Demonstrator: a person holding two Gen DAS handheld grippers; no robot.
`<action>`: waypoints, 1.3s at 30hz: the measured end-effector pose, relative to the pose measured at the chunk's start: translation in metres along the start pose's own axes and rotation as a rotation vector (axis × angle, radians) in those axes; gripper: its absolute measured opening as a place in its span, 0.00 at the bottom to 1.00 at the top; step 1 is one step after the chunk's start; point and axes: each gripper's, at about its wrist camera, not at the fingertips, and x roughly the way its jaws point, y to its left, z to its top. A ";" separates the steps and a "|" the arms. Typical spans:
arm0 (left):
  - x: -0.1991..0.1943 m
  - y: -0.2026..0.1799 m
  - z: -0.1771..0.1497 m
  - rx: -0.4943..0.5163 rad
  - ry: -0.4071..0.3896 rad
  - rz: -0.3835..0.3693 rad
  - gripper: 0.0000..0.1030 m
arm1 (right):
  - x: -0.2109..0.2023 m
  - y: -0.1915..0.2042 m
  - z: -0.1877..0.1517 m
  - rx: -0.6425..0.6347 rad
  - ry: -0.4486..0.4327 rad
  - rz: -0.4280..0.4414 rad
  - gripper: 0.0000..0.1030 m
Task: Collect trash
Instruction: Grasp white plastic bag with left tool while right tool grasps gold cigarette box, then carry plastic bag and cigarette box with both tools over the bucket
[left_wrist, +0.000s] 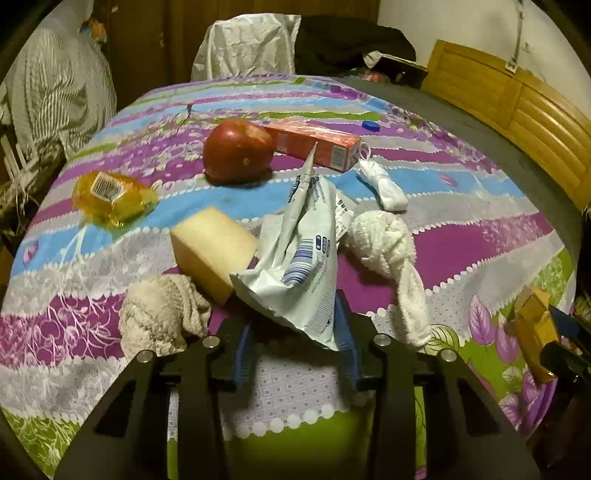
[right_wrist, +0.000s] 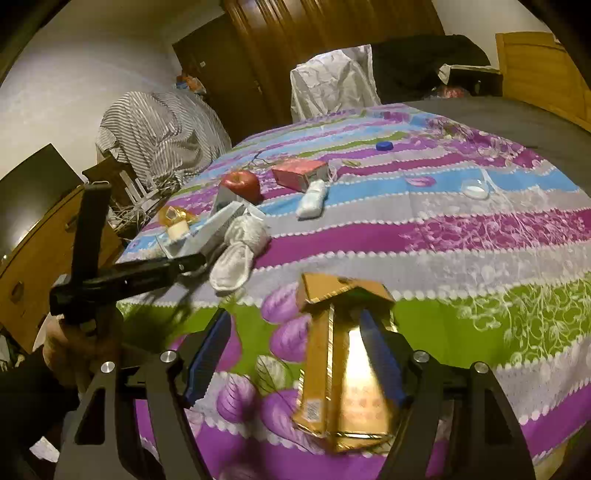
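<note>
Over on the left of the bedspread (left_wrist: 480, 236) there's a yellow wrapper (left_wrist: 110, 197) with a barcode, then a beige rag (left_wrist: 159, 317) and a yellow sponge (left_wrist: 212, 247). The left gripper (left_wrist: 295, 332) has its blue fingers (left_wrist: 347, 339) on either side of a crumpled white packet (left_wrist: 299, 266), pinching the bottom corner so it sticks up. Behind it sit an apple (left_wrist: 238, 149) and an orange box (left_wrist: 317, 142). Right of the packet is a white towel (left_wrist: 388, 251). Far right, the right gripper (right_wrist: 295, 350) looks spread wide, a gold carton (right_wrist: 343, 369) leaning on just its right finger (right_wrist: 380, 354), above the bedspread's front edge.
</note>
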 end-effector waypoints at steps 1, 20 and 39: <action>-0.001 -0.004 -0.002 0.021 -0.009 0.003 0.30 | -0.002 -0.003 -0.001 0.006 -0.004 0.005 0.71; -0.090 0.026 -0.060 -0.081 -0.094 -0.028 0.23 | -0.012 -0.015 -0.025 0.060 0.045 -0.078 0.52; -0.134 0.163 -0.125 -0.320 -0.101 0.293 0.25 | 0.052 0.137 -0.014 -0.214 0.133 0.068 0.53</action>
